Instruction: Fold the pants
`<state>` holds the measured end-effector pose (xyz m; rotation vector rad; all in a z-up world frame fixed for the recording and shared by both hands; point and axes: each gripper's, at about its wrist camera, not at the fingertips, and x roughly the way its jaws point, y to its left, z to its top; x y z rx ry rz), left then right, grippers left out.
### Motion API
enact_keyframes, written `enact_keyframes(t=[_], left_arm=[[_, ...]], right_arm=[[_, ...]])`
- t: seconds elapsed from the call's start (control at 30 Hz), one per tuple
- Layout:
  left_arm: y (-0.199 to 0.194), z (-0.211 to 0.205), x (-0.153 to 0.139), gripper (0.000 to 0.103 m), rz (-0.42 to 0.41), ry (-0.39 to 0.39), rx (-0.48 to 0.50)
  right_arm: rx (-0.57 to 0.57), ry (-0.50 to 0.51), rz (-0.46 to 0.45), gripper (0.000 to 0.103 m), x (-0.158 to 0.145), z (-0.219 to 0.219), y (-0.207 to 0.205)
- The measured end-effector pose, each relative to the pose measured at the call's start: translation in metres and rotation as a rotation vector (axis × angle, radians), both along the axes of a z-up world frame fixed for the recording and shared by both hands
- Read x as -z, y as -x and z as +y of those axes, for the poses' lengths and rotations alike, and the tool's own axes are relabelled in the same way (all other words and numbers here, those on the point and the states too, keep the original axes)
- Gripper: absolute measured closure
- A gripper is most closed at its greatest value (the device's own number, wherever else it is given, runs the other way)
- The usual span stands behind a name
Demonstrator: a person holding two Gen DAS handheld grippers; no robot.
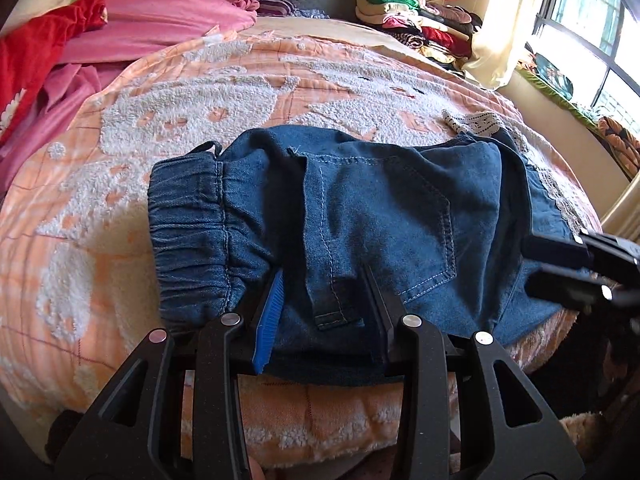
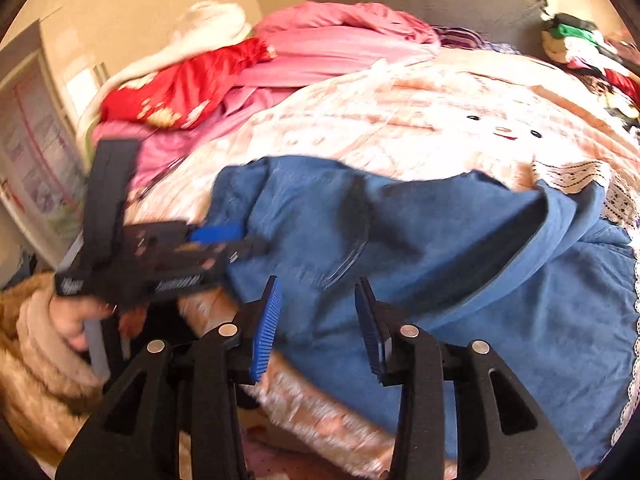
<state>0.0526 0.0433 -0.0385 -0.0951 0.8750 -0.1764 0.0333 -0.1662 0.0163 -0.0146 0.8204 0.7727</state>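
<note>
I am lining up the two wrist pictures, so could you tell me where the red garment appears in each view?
Left wrist: the red garment lies at the far left edge, on the pink bedding.
Right wrist: it sits upper left of centre, again against the pink bedding.
Shared landmark: the blue denim pants on the peach blanket.

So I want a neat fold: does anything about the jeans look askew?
Yes. In the right wrist view one layer of the jeans arches up in a raised fold instead of lying flat on the blanket, and the lace trim pokes out unevenly.
</note>
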Motion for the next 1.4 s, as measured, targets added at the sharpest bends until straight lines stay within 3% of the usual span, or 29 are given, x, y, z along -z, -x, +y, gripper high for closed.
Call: enact_keyframes(t=[0.23, 0.4, 0.63, 0.9, 0.93, 0.97, 1.4], left_arm=[[0.002, 0.0, 0.0, 0.073, 0.001, -0.01, 0.008], [0.0, -0.002, 0.002, 0.073, -0.004, -0.019, 0.01], [0.009, 0.0, -0.013, 0.069, -0.032, 0.002, -0.003], [0.024, -0.009, -0.044, 0.059, -0.09, 0.011, 0.017], [0.025, -0.01, -0.046, 0.059, -0.095, 0.014, 0.022], [0.025, -0.012, -0.048, 0.057, -0.099, 0.016, 0.028], [0.016, -0.058, -0.041, 0.056, -0.07, 0.044, 0.153]], right_arm=[[0.098, 0.159, 0.044, 0.059, 0.033, 0.004, -0.025], [0.124, 0.153, 0.076, 0.058, 0.045, -0.001, -0.026], [0.15, 0.025, 0.07, 0.058, 0.018, -0.027, -0.014], [0.215, 0.008, 0.034, 0.058, -0.002, -0.056, -0.007], [0.222, 0.01, 0.031, 0.056, -0.003, -0.059, -0.006], [0.232, 0.013, 0.026, 0.045, -0.004, -0.062, -0.005], [0.339, 0.03, -0.018, 0.038, -0.017, -0.1, -0.017]])
